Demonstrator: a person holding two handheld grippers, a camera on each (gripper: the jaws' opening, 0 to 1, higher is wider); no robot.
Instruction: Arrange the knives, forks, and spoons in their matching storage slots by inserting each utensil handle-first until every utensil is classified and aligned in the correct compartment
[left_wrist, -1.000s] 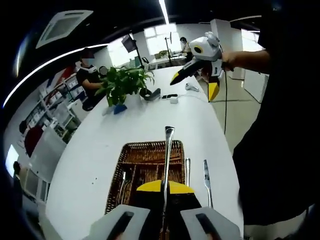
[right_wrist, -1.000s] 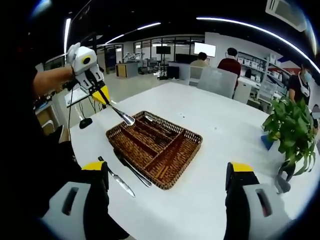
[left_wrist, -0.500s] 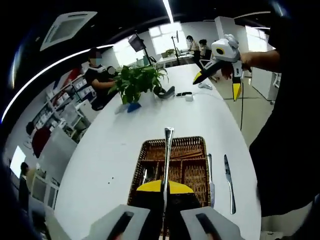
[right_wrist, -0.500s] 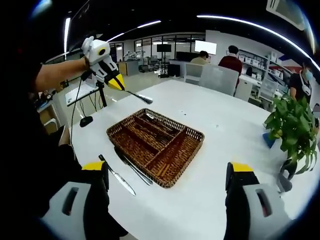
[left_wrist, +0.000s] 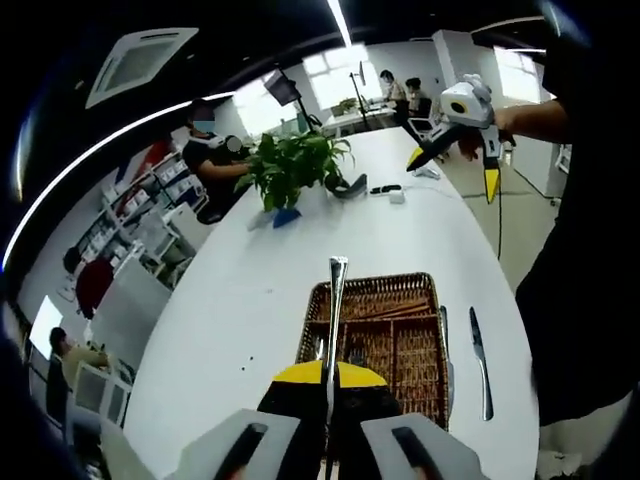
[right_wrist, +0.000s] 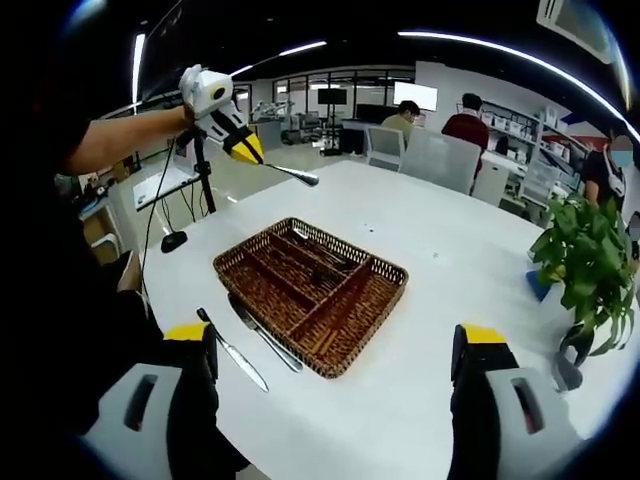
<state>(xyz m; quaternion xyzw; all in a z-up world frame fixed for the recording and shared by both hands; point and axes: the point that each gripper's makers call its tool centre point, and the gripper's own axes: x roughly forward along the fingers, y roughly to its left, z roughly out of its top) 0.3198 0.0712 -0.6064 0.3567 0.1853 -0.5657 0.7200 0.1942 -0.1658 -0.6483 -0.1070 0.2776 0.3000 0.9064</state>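
Note:
A brown wicker tray (right_wrist: 395, 275) with long compartments sits on the white table (right_wrist: 470, 250) and holds several utensils (right_wrist: 318, 252). Two knives (right_wrist: 235, 352) (right_wrist: 266, 341) lie on the table beside its near edge. My left gripper (right_wrist: 248, 150) hovers high above the tray's far left side, shut on a metal utensil (right_wrist: 295, 175). That utensil (left_wrist: 336, 300) points forward over the tray (left_wrist: 385, 285) in the left gripper view, clamped in my left gripper (left_wrist: 327, 375). I cannot tell which kind it is. My right gripper (right_wrist: 335, 340) stands wide open with nothing in it, and shows up high as the right gripper (left_wrist: 452, 168).
A potted plant (right_wrist: 585, 250) (left_wrist: 300, 165) stands at the table's far end beside small dark and white items (left_wrist: 350, 187). The two knives (left_wrist: 479, 350) (left_wrist: 443, 340) lie right of the tray. Seated people, chairs and shelves ring the table. A person's dark body fills the right edge.
My left gripper has risen with the utensil from just over the tray's left corner to well above and beyond it. The right gripper has stayed open and nearly still.

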